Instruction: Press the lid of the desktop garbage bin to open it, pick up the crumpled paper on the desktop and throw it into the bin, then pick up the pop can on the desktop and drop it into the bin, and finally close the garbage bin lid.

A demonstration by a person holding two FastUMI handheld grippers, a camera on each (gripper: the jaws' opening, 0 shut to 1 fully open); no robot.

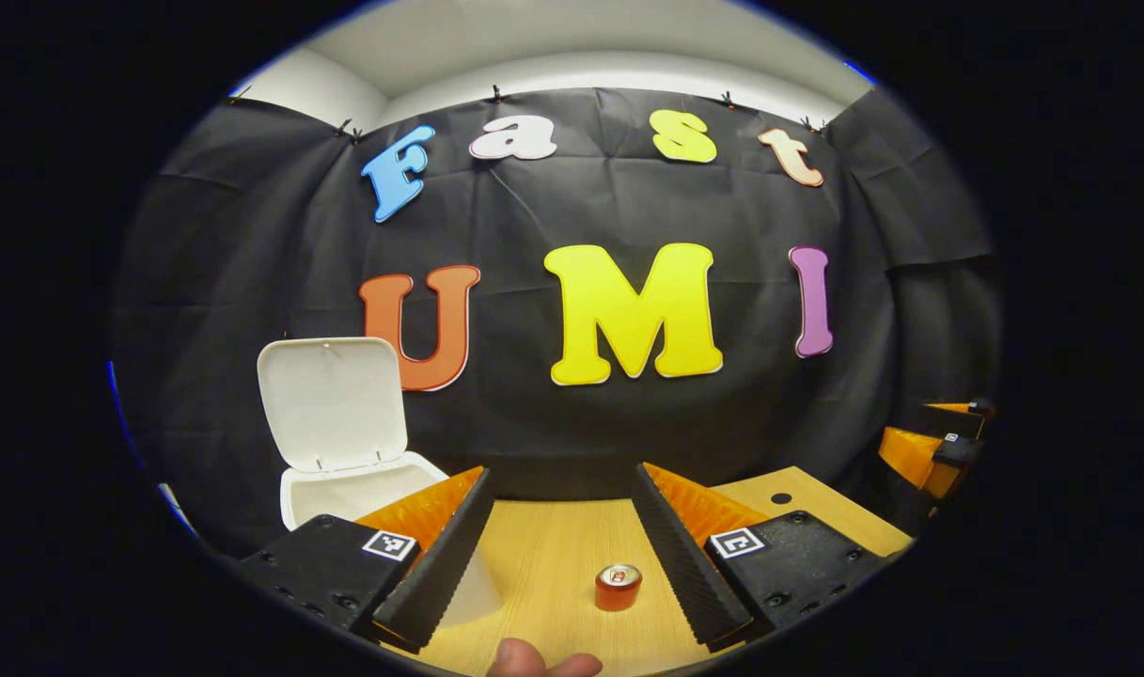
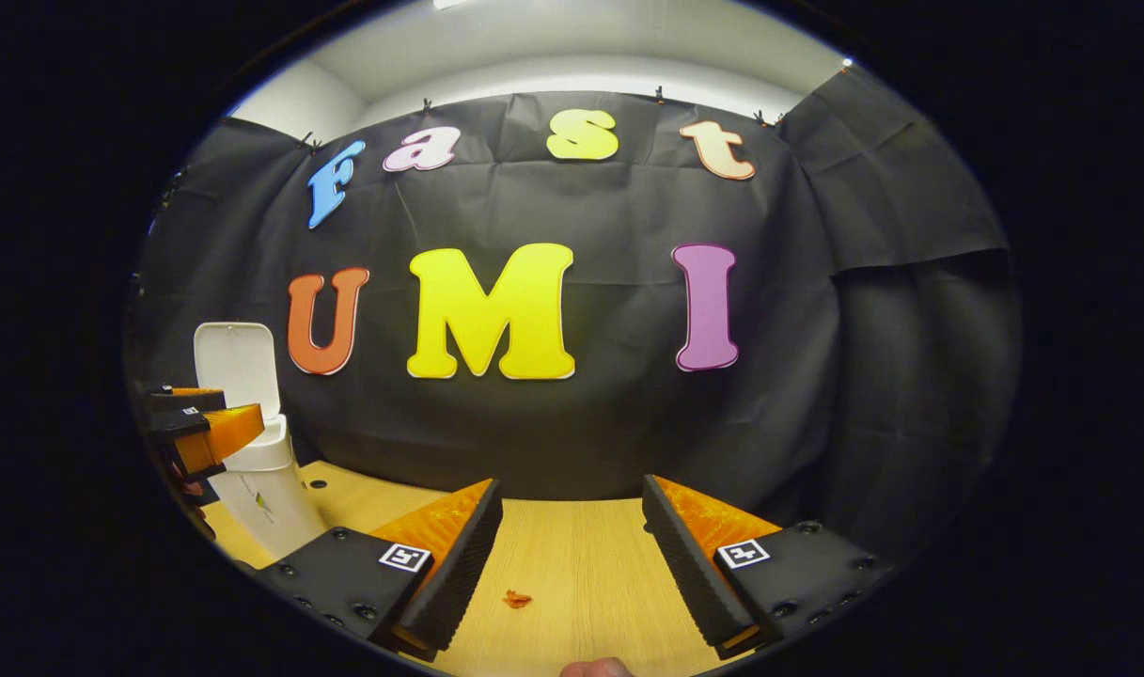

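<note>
Left tool (image 1: 559, 536) is hanging spread above the can (image 1: 619, 587) at six o'clock; light, thin-walled, slick, so I'd be pinching mid-body. Bin (image 1: 346, 489) lid (image 1: 332, 402) up.

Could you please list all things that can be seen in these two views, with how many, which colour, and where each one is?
garbage bin: 1, white, at the left on the table, in front of the black cloth wall
bin lid: 1, white, open and standing upright at the back of the bin
pop can: 1, red with a silver top, upright on the table between the left gripper's fingers, not touched
small scrap: 1, reddish orange, lying on the table in the right gripper view; too small to identify
table: 1, light wood, with a small dark hole near its right rear corner
left gripper: 1, open, above the table over the can
right gripper: 1, open, empty, above the table
fingertip: 1, at the bottom edge of the left gripper view
</note>
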